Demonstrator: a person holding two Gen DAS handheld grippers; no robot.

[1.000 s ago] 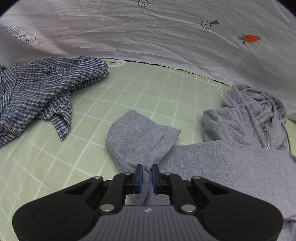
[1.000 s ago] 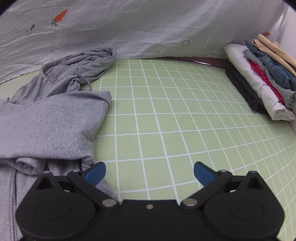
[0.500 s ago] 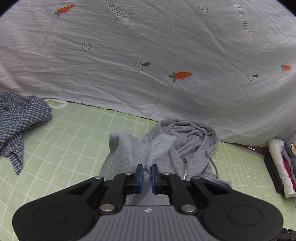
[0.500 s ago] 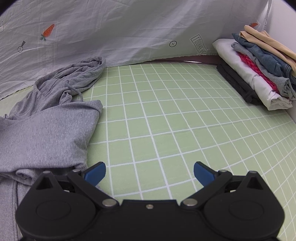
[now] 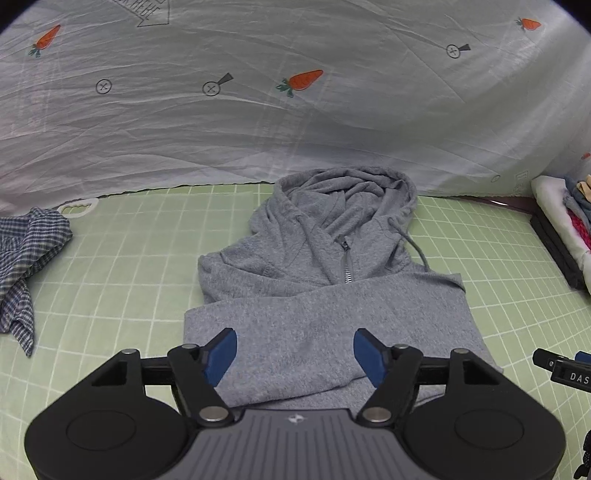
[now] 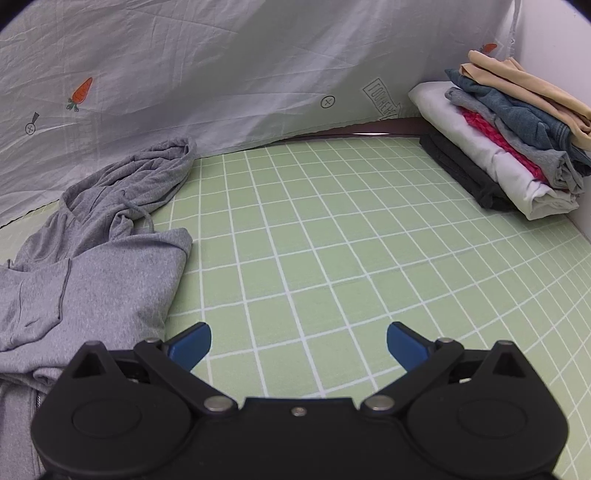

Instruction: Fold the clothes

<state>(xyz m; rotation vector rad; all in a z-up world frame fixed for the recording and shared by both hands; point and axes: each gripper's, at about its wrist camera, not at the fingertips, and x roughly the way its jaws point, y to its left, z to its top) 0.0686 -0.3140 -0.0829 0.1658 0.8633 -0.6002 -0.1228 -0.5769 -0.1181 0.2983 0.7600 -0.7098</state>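
A pale green mat [image 6: 332,236] ruled with a white grid fills the lower half of both views, lying flat and evenly lit with only soft shadows. Behind it, across the whole upper half, hangs a wrinkled white sheet [image 5: 295,122] printed with orange carrots, small crossed circles and outlined arrows; its lower edge meets the far side of the mat. At the far upper right of the right wrist view a strip of plain white wall [image 6: 554,33] shows beside the sheet, and a dark brownish edge [image 6: 369,132] runs under the sheet's hem there.
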